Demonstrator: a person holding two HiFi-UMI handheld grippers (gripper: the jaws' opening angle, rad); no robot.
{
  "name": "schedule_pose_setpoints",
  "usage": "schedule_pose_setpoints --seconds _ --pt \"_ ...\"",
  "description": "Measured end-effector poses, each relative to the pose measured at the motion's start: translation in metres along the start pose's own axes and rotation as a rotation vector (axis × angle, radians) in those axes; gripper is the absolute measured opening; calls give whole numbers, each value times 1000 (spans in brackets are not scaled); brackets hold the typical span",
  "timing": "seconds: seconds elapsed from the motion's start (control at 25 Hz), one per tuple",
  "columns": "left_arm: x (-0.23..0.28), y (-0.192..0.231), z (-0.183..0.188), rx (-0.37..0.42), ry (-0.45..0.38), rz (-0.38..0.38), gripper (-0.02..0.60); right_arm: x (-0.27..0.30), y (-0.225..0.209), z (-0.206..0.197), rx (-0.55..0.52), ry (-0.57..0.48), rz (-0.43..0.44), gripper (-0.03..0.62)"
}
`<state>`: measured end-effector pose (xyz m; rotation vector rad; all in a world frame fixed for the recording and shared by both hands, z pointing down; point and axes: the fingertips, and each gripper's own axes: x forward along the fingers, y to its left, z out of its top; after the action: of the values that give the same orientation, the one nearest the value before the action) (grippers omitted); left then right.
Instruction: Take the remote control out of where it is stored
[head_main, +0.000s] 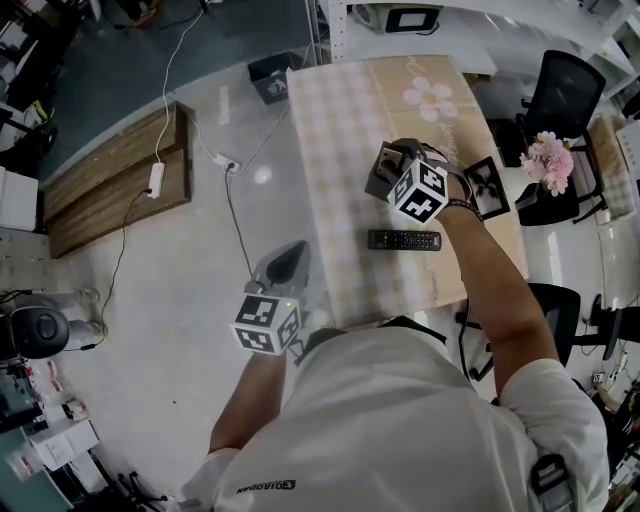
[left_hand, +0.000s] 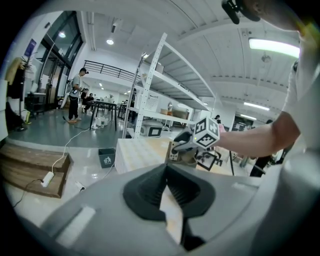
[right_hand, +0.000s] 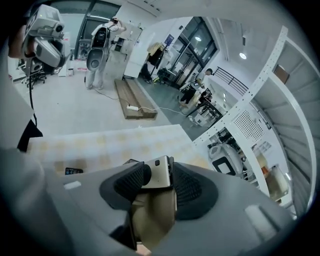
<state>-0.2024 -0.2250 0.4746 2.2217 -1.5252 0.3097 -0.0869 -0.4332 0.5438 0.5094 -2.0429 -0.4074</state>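
The right gripper (right_hand: 158, 173) has its jaws spread wide astride the top of the beige storage box (head_main: 379, 178), not clamped on it as far as I can judge. That is likely because the box is done with: the remote control (head_main: 404, 240) already lies flat on the desk (head_main: 340, 120), just behind those jaws, towards the person. The left gripper (left_hand: 166, 170) hangs beyond the desk's edge, well away, jaws closed on nothing, seemingly unneeded
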Motion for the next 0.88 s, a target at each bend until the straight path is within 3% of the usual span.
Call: schedule_pose_setpoints --seconds 0.16,0.32,0.6,0.88 --pt "1 -2 2 -1 -2 -9 5 -10 5 4 2 -12 9 144" --pt "3 -8 3 4 -5 -32 5 -17 6 6 110 -34 38 90" --pt "-2 -7 9 6 -30 -34 5 -21 2 3 311 -75 116 67" --pt "-14 -9 7 7 -38 -31 5 -42 0 11 400 -117 121 57"
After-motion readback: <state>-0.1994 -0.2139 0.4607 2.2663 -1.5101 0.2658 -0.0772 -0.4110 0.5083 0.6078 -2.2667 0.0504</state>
